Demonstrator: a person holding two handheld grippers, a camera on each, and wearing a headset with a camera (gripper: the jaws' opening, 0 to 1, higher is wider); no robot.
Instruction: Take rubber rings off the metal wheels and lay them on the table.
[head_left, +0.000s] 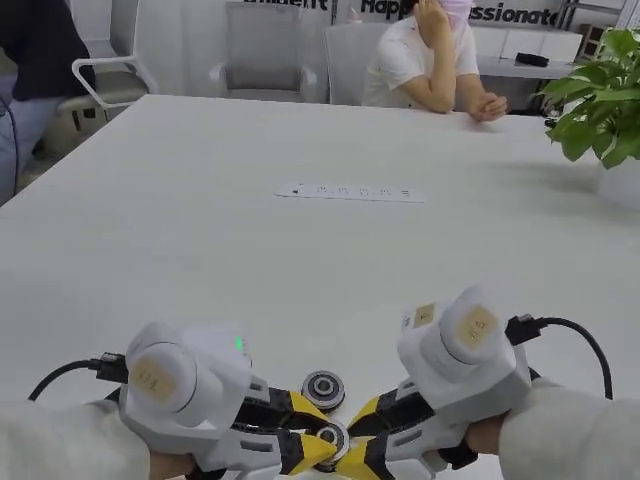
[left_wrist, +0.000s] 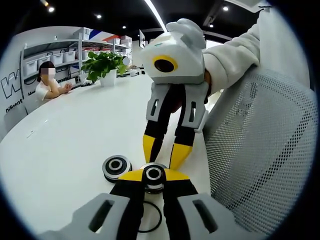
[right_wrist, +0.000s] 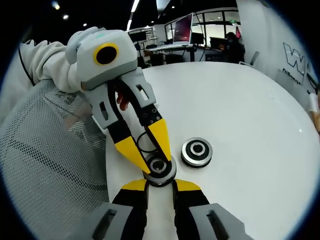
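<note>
Left gripper (head_left: 318, 436) and right gripper (head_left: 352, 442) meet tip to tip, low at the near edge of the table (head_left: 300, 130), angled inward; left jaws pinch the metal wheel (head_left: 332, 437), right jaws flank it, grip unclear

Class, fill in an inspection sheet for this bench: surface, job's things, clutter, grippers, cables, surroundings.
Surface: white table, no marks seen.
Job's things: held metal wheel sits between both grippers' tips; free metal wheel stands beside it, apart; a thin rubber ring lies flat on the table under the left gripper.
Clutter: white power strip mid-table.
Grippers: left gripper shut on the held metal wheel; right gripper has its tips at the wheel's rim, grip unclear.
Cables: black left cable and right cable trail from the grippers.
Surroundings: seated person, potted plant, mesh chair back.
</note>
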